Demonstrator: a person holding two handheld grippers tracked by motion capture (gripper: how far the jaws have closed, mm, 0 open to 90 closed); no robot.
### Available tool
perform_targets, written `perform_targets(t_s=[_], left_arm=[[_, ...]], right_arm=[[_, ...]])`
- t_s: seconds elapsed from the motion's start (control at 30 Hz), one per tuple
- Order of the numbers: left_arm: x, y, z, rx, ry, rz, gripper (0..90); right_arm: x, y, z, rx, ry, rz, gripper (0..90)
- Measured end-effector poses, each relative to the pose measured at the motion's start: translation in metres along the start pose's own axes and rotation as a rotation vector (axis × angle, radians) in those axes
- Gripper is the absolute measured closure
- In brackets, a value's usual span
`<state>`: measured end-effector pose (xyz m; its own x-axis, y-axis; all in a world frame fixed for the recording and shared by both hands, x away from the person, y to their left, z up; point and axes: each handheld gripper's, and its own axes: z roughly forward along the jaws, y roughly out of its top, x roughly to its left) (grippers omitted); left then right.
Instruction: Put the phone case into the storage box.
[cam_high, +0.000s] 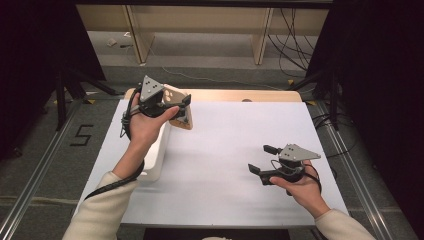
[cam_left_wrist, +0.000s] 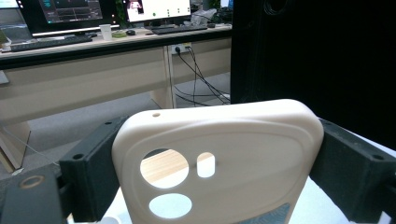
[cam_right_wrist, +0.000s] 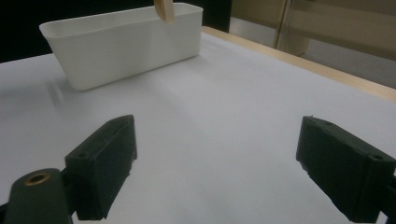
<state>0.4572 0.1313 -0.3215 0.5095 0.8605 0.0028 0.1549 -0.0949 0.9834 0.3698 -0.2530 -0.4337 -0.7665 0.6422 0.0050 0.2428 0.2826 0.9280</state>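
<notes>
This looks like a lab or recording room inside an office. The table (cam_high: 240, 150) is covered in plain white and stands between black curtains (cam_high: 30, 60). Metal rails (cam_high: 30, 180) and a taped number (cam_high: 81, 135) mark the grey floor. Loose cables (cam_high: 295, 45) trail under a wooden desk (cam_left_wrist: 93, 79), which carries monitors (cam_left_wrist: 70, 11), keyboards (cam_left_wrist: 180, 29) and a paper cup (cam_left_wrist: 106, 31).
</notes>
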Motion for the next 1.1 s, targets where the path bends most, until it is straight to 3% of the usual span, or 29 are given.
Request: perform_targets(t_s=[1.1], left_arm=[[0.018, 0.003, -0.006, -0.002, 0.057, -0.002, 10.9]], right_arm=[[-0.009, -0.005, -0.004, 0.019, -0.043, -0.007, 13.4]])
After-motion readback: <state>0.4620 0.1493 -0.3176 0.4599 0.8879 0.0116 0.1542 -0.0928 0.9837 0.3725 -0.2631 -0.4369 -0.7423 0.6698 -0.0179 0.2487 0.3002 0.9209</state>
